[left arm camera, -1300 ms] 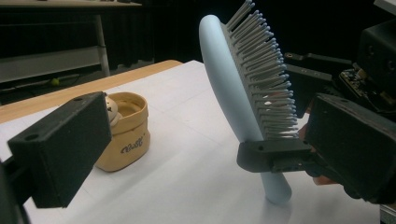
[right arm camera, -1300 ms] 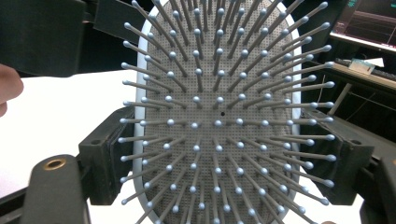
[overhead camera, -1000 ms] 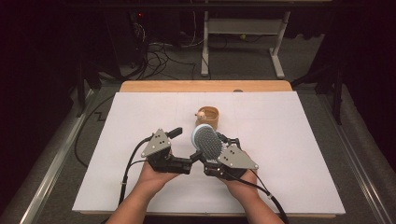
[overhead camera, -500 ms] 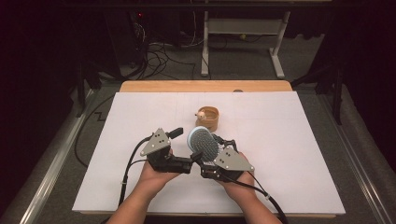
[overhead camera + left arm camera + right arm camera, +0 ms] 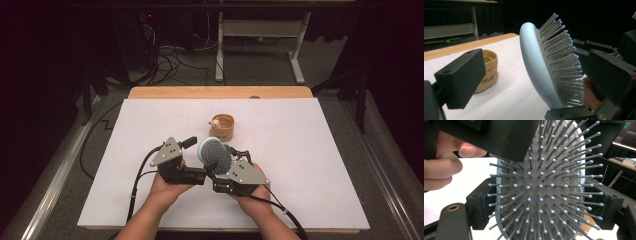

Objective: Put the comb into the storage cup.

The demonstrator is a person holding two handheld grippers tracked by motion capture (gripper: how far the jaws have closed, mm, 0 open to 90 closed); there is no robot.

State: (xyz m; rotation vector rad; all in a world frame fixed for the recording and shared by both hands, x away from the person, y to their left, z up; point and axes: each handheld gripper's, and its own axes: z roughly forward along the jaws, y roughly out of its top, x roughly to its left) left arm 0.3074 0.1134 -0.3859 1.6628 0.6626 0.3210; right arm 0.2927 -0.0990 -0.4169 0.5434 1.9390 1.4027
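Hairbrush [image 5: 215,154]: oval, pale-blue, probably plastic, ball-tipped bristles.

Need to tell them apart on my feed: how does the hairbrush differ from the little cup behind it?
The hairbrush is pale blue with grey bristles; the cup is tan. The hairbrush is held off the table, tilted on edge; the cup stands upright on it. The hairbrush head is a bristled oval pad; the cup is hollow and open-topped. Both have rounded outlines.
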